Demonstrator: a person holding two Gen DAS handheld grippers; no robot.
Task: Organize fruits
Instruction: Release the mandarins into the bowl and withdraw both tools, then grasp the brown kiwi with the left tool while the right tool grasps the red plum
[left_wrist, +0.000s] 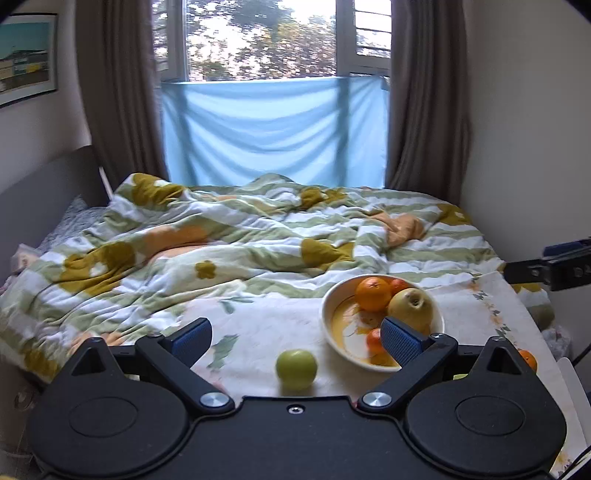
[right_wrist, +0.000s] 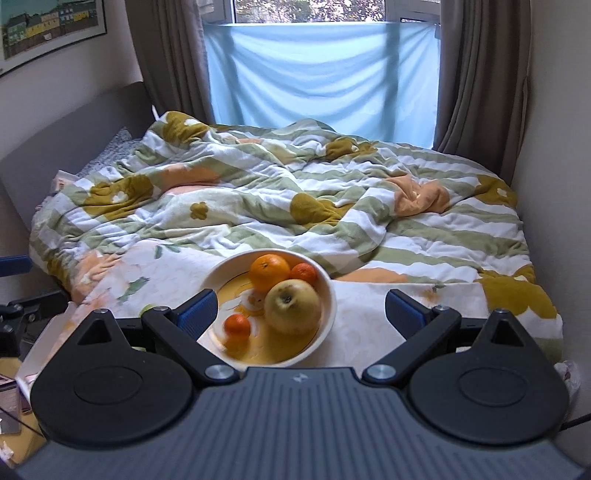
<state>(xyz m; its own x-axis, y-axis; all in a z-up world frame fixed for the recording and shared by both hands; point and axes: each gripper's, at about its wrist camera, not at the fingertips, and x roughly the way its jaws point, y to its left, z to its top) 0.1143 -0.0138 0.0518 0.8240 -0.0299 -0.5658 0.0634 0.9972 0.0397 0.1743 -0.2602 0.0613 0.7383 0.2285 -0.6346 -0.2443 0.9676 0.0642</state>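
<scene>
Left gripper (left_wrist: 295, 338): wide open, nothing held between its two blue pads.
Green apple (left_wrist: 296, 369): sits alone on the flowery cloth (left_wrist: 258, 332), near the bowl but outside it.
Bowl (left_wrist: 328, 325): white with yellow inside, on the cloth.
In the bowl: a big orange (left_wrist: 373, 294), a yellow apple (left_wrist: 410, 305), and two little oranges.
Right gripper (left_wrist: 554, 269): only a dark piece shows at the right edge.
Bed: a rumpled striped blanket (left_wrist: 221, 240) with flowers.

Daylit window (left_wrist: 271, 38), brown curtains (left_wrist: 118, 92), rumpled floral duvet (left_wrist: 221, 240) covering the bed.
</scene>
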